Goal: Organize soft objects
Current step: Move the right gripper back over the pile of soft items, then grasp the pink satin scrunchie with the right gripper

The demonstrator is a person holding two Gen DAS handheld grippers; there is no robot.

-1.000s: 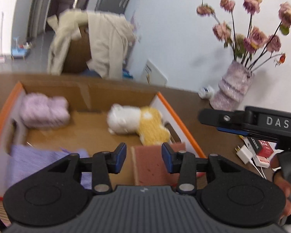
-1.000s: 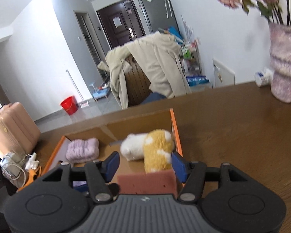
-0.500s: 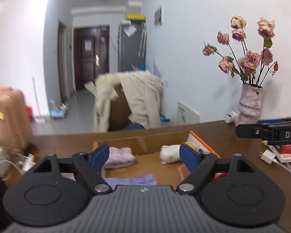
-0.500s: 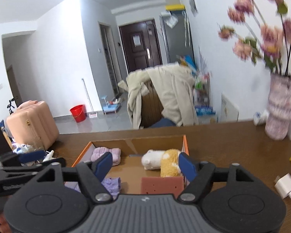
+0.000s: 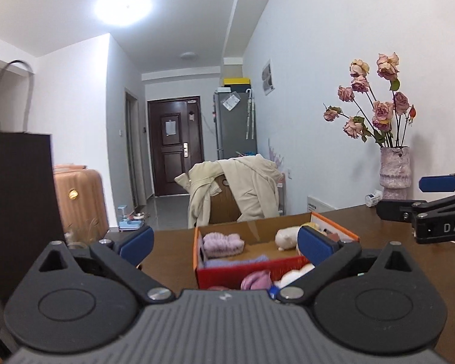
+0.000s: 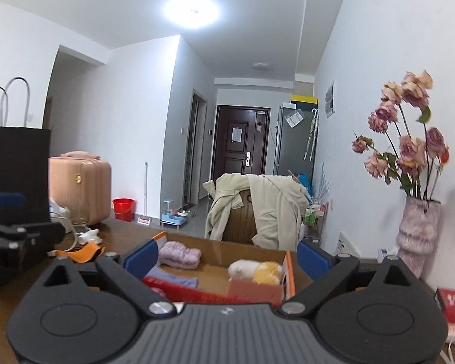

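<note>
An orange-and-red cardboard box [image 5: 276,268] stands on the brown table ahead of both grippers. Inside it lie a fuzzy purple roll [image 5: 218,242], a lavender cloth [image 5: 236,262], a white-and-yellow plush [image 6: 256,268] and a pink sponge [image 6: 254,289]. A pink soft thing [image 5: 256,280] and a white one [image 5: 297,273] lie in front of the box, partly hidden by my left gripper's body. My left gripper [image 5: 224,244] and right gripper [image 6: 227,256] hang back from the box, side by side. Both sets of jaws are opening wide, with nothing gripped between them.
A pink vase of dried roses [image 6: 418,242] stands at the table's right by the wall. On the left stand a black paper bag [image 5: 18,197] and cables beside an orange scrap [image 6: 88,250]. A red packet [image 6: 452,303] lies at right. A coat-draped chair [image 5: 242,194] stands behind the table.
Both grippers have pulled back from over the box and tipped up to nearly level. Their jaws have spread wide; the pink sponge once framed between them lies in the box.
</note>
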